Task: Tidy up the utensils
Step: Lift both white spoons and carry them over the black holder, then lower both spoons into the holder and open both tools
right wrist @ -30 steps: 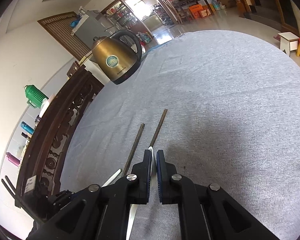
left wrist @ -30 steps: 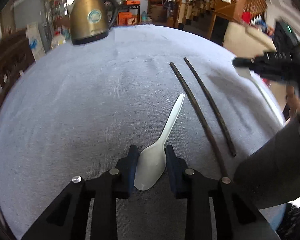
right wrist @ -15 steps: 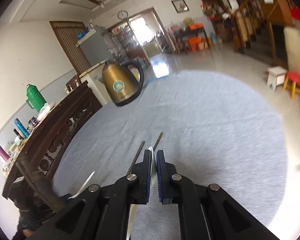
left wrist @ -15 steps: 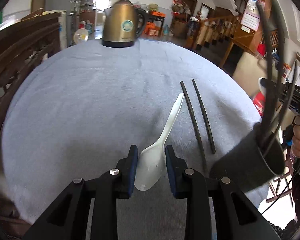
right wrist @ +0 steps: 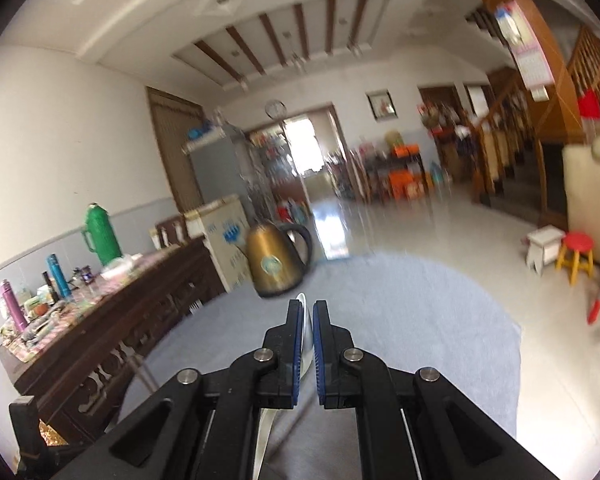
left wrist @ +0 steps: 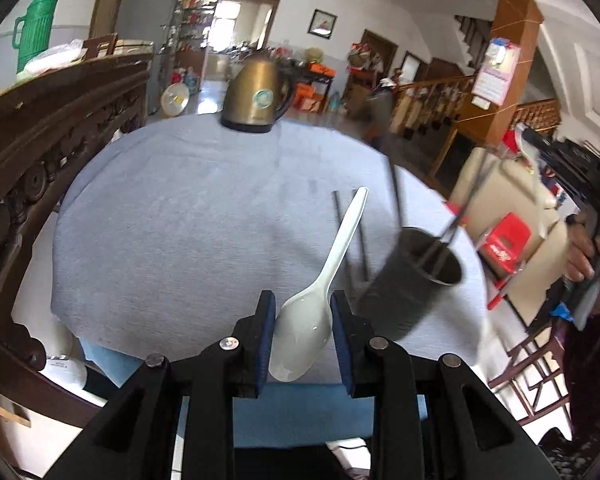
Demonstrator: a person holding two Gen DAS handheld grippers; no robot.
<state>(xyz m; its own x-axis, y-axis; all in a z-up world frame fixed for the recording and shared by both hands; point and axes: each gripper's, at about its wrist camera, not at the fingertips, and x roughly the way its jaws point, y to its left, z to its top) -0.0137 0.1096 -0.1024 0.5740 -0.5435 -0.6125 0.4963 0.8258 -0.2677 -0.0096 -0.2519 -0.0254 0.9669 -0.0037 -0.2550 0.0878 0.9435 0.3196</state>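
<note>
Two grippers, one white utensil in each. Left wrist view, left to right: carved dark wooden sideboard (left wrist: 40, 152) at the left edge, brass kettle (left wrist: 256, 98) at the far rim of the grey-clothed round table (left wrist: 180, 232), then my left gripper (left wrist: 302, 332) clamped on the bowl of a white spoon (left wrist: 320, 280). Bowl sits between the blue pads, its rounded end toward the camera. Long axis runs away from me, handle tip pointing up and slightly right, toward the far table edge. Spoon is clear of the cloth.

Just right of the spoon handle, two dark chopsticks (left wrist: 362, 248) lie on the cloth, partly hidden behind a dark holder cup (left wrist: 412, 284), which tilts and has more dark sticks in it. Further right, my right hand (left wrist: 584, 252) carries the other gripper, blurred.

Right wrist view shows what the left cannot: my right gripper (right wrist: 307, 320) with jaws nearly together, pinching a thin white utensil (right wrist: 303, 320) edge-on. Its tip pokes just past the pads, pointing forward toward the kettle; the rest runs back under the gripper body. Cannot tell which kind of utensil it is. Spoon, cup and chopsticks are outside this view.
</note>
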